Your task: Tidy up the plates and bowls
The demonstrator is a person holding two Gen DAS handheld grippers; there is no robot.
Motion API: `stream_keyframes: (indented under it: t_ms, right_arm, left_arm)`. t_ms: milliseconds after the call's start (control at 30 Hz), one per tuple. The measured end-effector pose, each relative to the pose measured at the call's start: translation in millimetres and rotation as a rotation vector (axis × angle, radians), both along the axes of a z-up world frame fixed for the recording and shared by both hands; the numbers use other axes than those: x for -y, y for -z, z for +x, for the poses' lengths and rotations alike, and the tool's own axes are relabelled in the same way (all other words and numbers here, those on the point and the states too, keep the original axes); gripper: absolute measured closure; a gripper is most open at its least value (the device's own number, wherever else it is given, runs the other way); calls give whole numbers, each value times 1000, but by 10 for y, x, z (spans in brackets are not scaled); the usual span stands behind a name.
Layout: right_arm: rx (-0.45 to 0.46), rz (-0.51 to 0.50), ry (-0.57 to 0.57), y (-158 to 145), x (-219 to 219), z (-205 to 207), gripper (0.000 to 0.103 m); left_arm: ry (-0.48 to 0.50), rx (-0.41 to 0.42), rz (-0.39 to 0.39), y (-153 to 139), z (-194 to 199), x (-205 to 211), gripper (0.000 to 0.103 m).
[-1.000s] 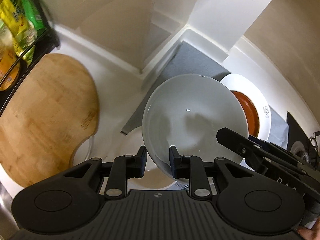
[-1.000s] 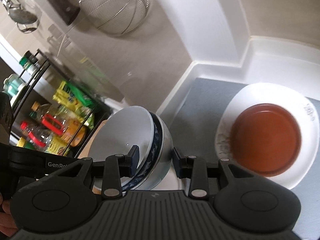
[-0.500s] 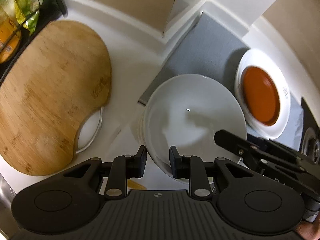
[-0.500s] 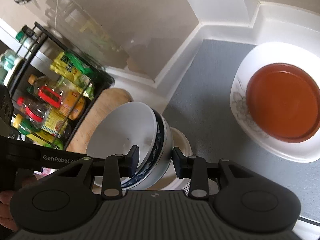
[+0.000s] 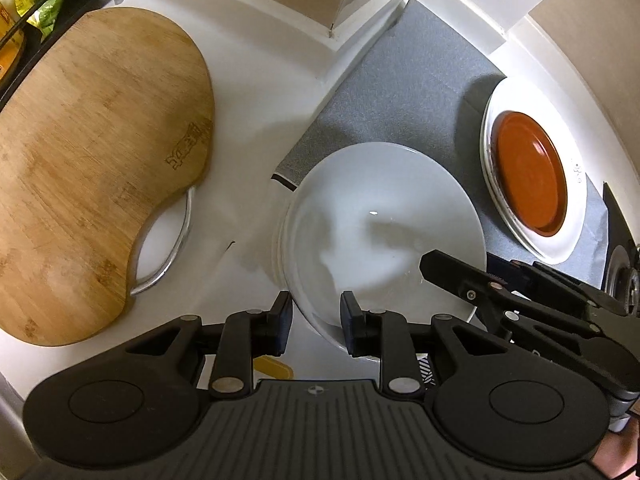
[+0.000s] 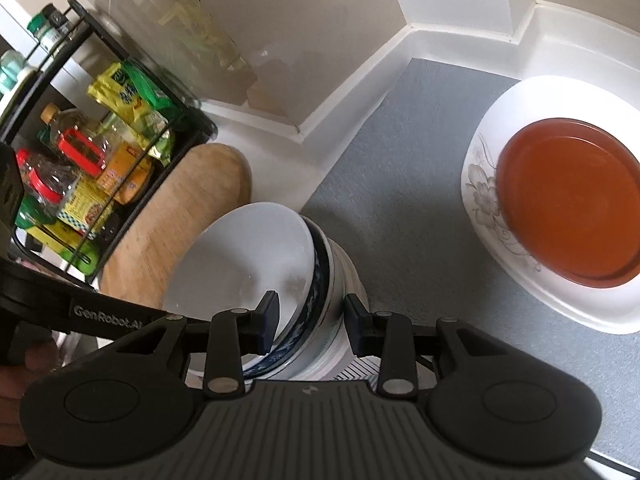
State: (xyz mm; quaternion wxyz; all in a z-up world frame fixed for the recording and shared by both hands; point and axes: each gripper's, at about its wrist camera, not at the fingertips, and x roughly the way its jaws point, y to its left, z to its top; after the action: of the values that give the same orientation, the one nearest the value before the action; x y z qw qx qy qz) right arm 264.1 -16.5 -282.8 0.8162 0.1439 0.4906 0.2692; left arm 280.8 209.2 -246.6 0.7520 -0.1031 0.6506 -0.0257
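Note:
A white bowl [image 5: 380, 224] sits nested in a blue-patterned bowl [image 6: 318, 280], and both rest on a white bowl stack [image 6: 344, 300] at the counter's grey mat edge. My left gripper [image 5: 315, 322] has its fingers either side of the white bowl's near rim. My right gripper [image 6: 308, 322] straddles the rims of the white and blue-patterned bowls, with a gap showing at the right finger. A brown plate [image 5: 530, 172] lies on a white flowered plate [image 6: 480, 188] at the right.
A wooden cutting board [image 5: 88, 160] lies on the white counter at left. A black rack of bottles and packets [image 6: 80, 160] stands beyond it. A grey mat [image 6: 420, 200] covers the corner. Walls close in behind.
Both grippers lowered the nested bowls onto the white stack. The views tilted down towards the counter, and the plates shifted right in frame.

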Motion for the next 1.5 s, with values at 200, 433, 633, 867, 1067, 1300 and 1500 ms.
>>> stream_keyframes:
  t_ms: [200,433,633,867,1067,1300,1500]
  right_arm:
    - [11,96,11,-37,197,57,64]
    - [42,98,13,-118,205,184,94]
    - [23,155,35,-21,249,190,96]
    - [-41,267,69,67,362,166,82]
    - [-52,342,109,42,425,94,26]
    - [-63,259,112,101,391,50,12]
    - [-167,248,135,386,246,29,13]
  left_arm:
    - [27,40,-1,-123,-10,-21,75]
    - [36,83,-35,-200,-20,-103,75]
    - [7,74,-79,-184,1,-192,75]
    - [-36,70,-103,-156,34,-226,72]
    - [-90,73,-154,-167,68,-294,59]
    - [-85,81,-134,-62,107,-273,41]
    - [-37,8,-119,336,127,-153,37]
